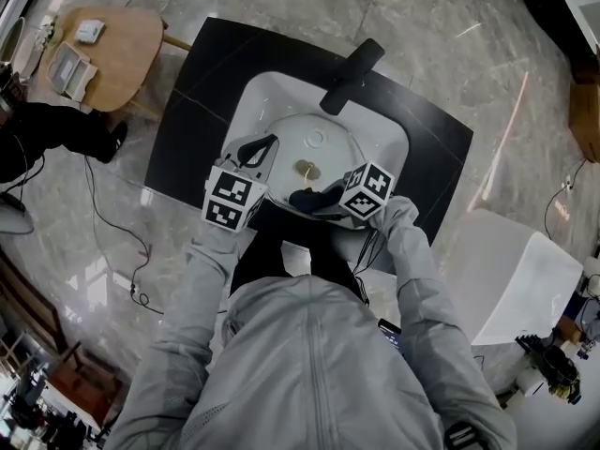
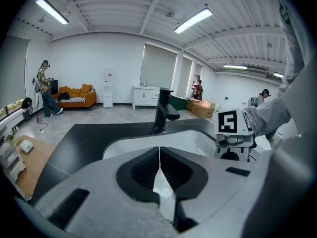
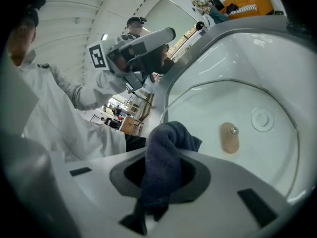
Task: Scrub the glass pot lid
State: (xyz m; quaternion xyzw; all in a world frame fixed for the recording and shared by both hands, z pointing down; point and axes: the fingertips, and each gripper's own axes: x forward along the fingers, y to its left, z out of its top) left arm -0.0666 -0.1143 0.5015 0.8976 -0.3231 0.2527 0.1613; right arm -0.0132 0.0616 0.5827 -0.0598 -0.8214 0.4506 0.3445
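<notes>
The glass pot lid (image 1: 321,144) is seen in the white sink (image 1: 265,92), its left rim pinched between the closed jaws of the left gripper (image 2: 159,168), while a dark blue cloth (image 1: 302,197) is clamped in the right gripper (image 3: 161,177), near the lid's knob (image 3: 229,137).

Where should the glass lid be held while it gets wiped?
On the lid, take the thin rim at the person's left from the near side, as the left claw does: a flat edge fits shut jaws, and the knob and glass stay open to the cloth.
</notes>
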